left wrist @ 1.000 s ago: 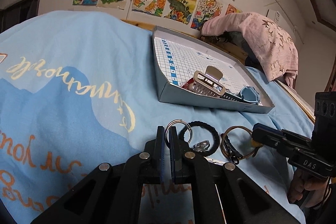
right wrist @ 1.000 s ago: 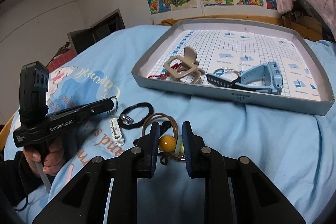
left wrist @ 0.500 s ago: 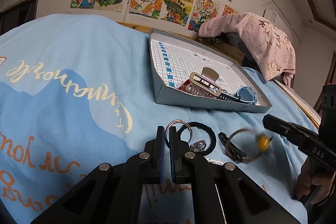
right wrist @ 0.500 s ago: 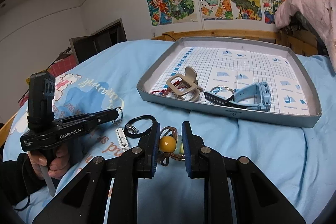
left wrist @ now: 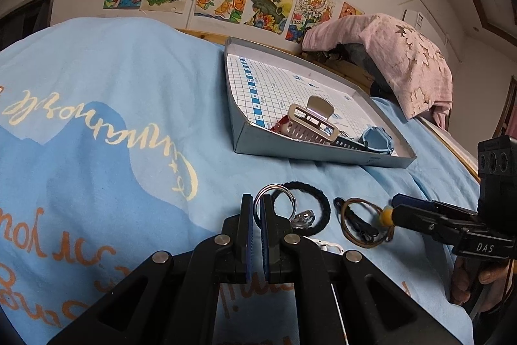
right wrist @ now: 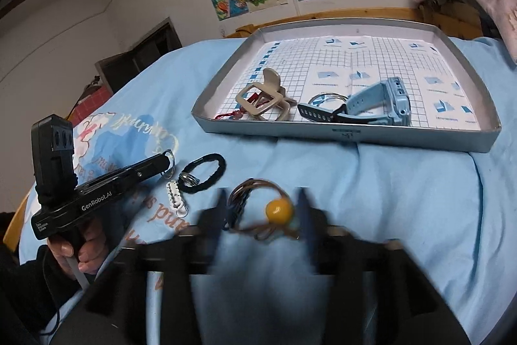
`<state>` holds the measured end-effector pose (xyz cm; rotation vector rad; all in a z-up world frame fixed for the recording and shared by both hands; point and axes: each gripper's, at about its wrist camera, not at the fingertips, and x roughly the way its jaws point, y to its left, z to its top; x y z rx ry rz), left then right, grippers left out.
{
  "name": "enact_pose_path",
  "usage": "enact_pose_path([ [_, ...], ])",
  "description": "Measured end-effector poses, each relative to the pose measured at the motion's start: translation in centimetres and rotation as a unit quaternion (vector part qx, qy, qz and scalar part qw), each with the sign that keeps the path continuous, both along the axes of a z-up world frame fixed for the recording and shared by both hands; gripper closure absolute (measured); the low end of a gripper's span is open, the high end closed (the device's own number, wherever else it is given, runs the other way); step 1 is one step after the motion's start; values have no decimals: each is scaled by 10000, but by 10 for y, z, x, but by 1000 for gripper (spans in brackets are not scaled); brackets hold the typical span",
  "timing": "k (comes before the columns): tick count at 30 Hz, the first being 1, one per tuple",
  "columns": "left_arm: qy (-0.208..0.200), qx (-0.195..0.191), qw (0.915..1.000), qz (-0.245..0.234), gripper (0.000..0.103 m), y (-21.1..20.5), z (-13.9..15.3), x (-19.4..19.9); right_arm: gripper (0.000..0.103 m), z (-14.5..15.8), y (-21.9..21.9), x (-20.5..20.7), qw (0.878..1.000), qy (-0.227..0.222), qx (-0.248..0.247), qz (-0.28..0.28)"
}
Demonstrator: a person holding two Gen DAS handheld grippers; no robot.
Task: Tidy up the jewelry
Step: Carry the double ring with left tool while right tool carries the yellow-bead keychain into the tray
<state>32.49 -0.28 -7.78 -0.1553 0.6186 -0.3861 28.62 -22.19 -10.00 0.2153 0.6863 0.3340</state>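
Half a second ago my right tongs (right wrist: pixel 261 202) were pinched on the yellow bead of the cord bracelet (right wrist: pixel 279 209) and had it off the cover. Now their jaws stand wide apart and blurred, and the bracelet lies loose between them on the blue bedspread (right wrist: pixel 404 199), its brown loop trailing toward my left jaw. I judge that the grip on a round bead was too poor to carry by, so it needs a fresh bite, perhaps on the cord. My left tongs (left wrist: pixel 257 206) are clamped together on the silver key ring (left wrist: pixel 274 198), which stands upright out of their tips. Held that way it is ready to be lifted clear of the black hair tie (left wrist: pixel 318 206) lying just beyond and to the right of them. A small white clip (right wrist: pixel 176 198) lies just beside the hair tie, under the left tongs' nose. Well ahead of both pairs sits the grey tray (right wrist: pixel 349 131), where the sorted pieces go. A beige claw clip (right wrist: pixel 263 96) and a blue watch (right wrist: pixel 381 105) lie in its near half, close to the front wall.
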Motion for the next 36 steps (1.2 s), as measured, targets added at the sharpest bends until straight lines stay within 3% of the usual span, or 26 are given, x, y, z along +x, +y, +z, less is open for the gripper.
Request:
enact_pose_path([
  [5,18,8,10000,-8,99,-1,0,0,56,-6,9,4,9997,142,-188,61],
  [9,3,17,10000,-15,98,-1,0,-1,77,-13,17,9,9987,269,-429,85],
  [13,88,33,10000,33,98,-2,0,-4,78,-14,21,8,9981,243,-535,158],
  [26,-205,396,9990,-40,98,-27,59,-22,78,35,-3,-27,9968,-799,-63,44],
  [31,-249,458,9983,272,98,-43,78,4,78,52,-20,-26,9922,-1215,47,-286],
  [36,-88,589,9955,738,98,-58,76,46,78,51,-40,3,9869,-1376,-28,-841],
])
